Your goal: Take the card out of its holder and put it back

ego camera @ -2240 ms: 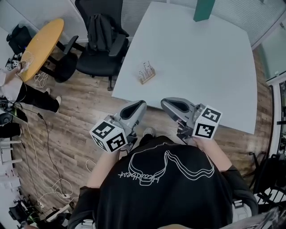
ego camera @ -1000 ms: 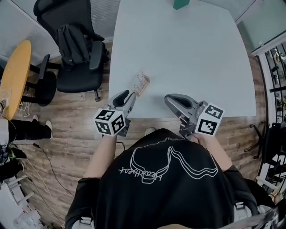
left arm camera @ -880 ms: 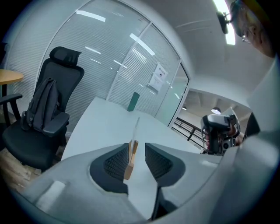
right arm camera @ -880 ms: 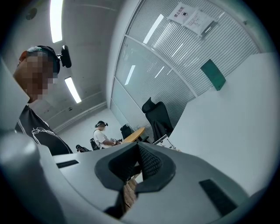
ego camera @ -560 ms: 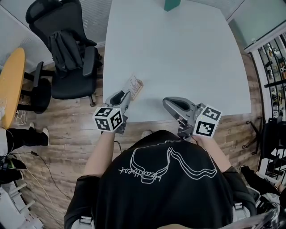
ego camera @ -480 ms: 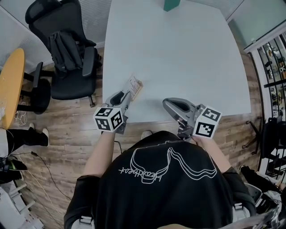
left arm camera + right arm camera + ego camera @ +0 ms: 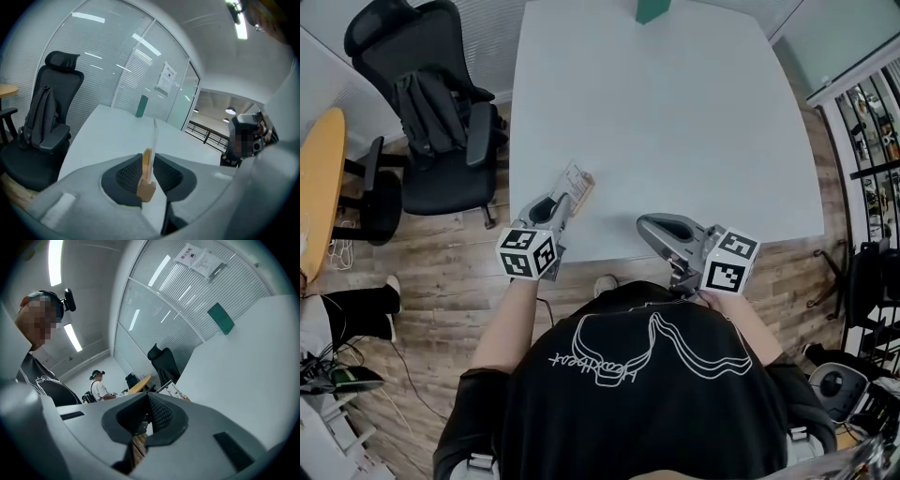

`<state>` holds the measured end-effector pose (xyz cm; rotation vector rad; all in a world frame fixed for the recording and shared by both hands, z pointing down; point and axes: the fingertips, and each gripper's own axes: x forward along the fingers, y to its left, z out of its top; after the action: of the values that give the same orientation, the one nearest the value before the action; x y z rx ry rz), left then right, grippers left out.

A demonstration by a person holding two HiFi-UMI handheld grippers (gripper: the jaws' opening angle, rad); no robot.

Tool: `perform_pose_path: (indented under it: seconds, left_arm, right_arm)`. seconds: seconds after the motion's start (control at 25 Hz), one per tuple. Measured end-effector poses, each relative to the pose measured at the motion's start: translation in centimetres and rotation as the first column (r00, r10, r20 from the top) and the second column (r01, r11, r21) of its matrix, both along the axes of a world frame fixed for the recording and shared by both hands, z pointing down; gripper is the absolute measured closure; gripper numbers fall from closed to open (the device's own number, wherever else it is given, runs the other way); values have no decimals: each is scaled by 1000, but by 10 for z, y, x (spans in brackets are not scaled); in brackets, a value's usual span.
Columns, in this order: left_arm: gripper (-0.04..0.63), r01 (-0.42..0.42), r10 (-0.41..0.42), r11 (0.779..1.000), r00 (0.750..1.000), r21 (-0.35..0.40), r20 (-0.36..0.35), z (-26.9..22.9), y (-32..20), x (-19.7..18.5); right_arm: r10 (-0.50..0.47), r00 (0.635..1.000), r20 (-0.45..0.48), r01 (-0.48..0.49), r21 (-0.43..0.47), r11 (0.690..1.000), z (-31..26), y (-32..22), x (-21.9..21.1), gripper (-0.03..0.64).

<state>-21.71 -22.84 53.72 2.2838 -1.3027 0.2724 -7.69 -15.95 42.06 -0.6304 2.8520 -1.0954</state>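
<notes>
A small wooden card holder (image 7: 577, 185) with a clear card (image 7: 153, 133) standing in it sits near the front left edge of the white table (image 7: 675, 122). My left gripper (image 7: 560, 200) has reached it. In the left gripper view the holder's end (image 7: 146, 188) lies between the two pads, and the jaws are closing around it with nothing gripped. My right gripper (image 7: 644, 225) hovers at the table's front edge, well right of the holder, shut and empty. The holder (image 7: 180, 396) shows small past its jaws.
A green upright object (image 7: 652, 9) stands at the table's far edge. A black office chair (image 7: 422, 103) with a bag on it is left of the table, and a round wooden table (image 7: 319, 187) is further left. Railings run along the right.
The left gripper has come forward from below the table edge until its jaws flank the card holder. The right gripper has stayed near the front edge.
</notes>
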Motion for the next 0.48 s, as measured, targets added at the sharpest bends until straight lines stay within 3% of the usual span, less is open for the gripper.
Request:
perform_pose_path:
  seconds: [0.48]
  left_arm:
    - [565, -19, 16, 998, 999, 62, 50, -4, 2, 5]
  right_arm:
    - [32, 999, 41, -28, -91, 995, 17, 3, 8, 607]
